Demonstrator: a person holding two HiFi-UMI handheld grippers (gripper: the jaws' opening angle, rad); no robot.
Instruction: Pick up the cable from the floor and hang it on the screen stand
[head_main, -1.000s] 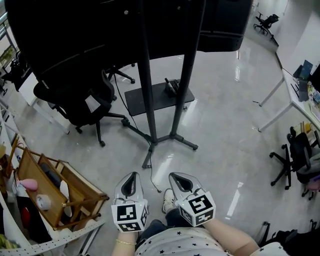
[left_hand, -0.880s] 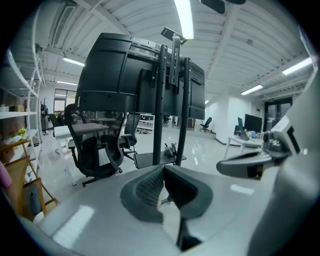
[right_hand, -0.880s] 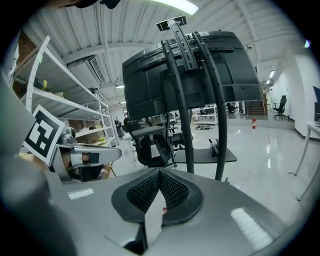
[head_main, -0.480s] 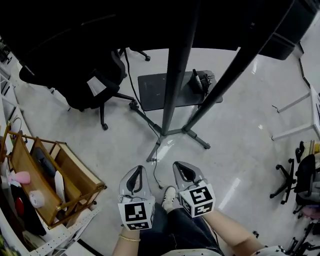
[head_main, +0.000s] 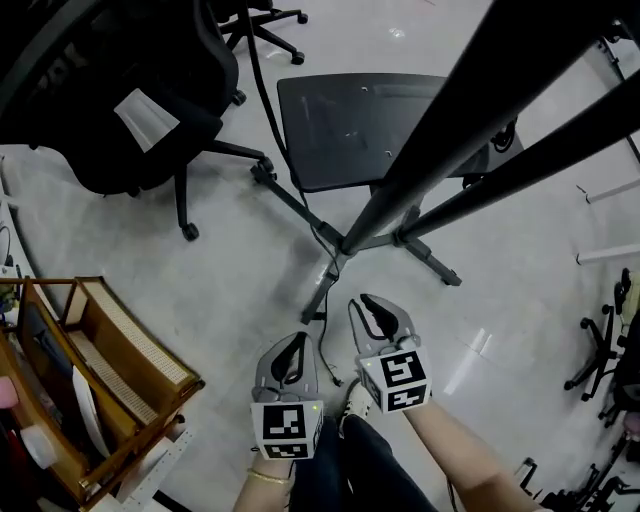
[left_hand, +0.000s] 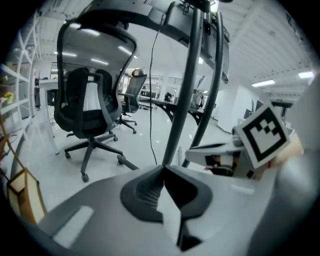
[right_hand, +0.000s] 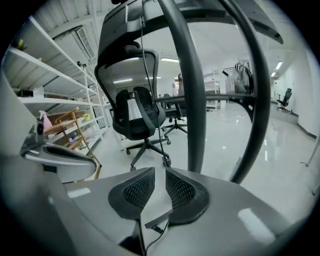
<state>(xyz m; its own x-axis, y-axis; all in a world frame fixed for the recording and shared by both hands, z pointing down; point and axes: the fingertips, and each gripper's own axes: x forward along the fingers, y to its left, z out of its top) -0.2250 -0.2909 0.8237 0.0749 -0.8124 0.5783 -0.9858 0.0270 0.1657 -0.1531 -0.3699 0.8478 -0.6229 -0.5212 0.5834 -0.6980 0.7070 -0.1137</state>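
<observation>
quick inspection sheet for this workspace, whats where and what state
surface: glossy grey floor
job's things: screen stand upright; cable lying on the floor, not yet hung
clutter: wooden rack at left
grippers: left gripper shut, empty; right gripper jaws opening, nothing gripped between them
cables: the one black cable, trailing past the stand's foot toward the grippers
surroundings: black office chair at left

Black screen stand (head_main: 430, 180) with dark grey base plate (head_main: 330, 130), thin black cable (head_main: 326, 358) on glossy pale grey floor (head_main: 230, 270), black office chair (head_main: 90, 110) bearing a white tag (head_main: 147, 105), warm brown wooden rack (head_main: 150, 350)
</observation>
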